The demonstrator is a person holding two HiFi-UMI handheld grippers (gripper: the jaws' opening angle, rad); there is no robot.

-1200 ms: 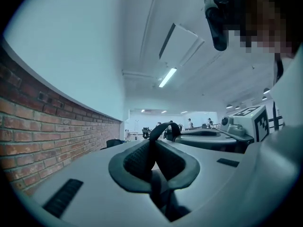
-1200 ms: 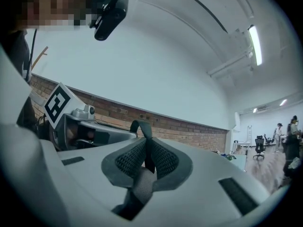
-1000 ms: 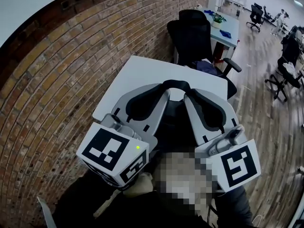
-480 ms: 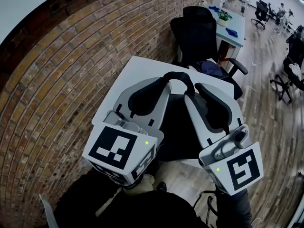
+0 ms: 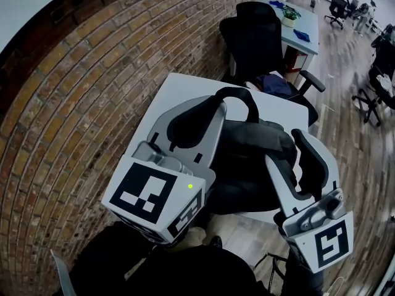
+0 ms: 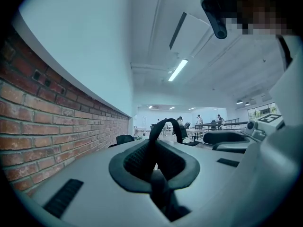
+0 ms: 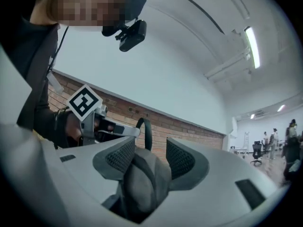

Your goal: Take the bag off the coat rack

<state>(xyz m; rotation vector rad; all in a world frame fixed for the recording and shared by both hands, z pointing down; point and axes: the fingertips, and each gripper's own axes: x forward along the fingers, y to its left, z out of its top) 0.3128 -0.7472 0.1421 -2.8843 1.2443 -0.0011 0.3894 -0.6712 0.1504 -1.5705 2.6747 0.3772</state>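
Left gripper [image 5: 217,106] is clenched on the black looped handle [image 5: 245,97] of the dark grey fabric bag [image 5: 247,156], which hangs just to its right. Right gripper [image 5: 296,142] has just been opening: jaws wide, bag body loose between them. The left hand alone carries it.
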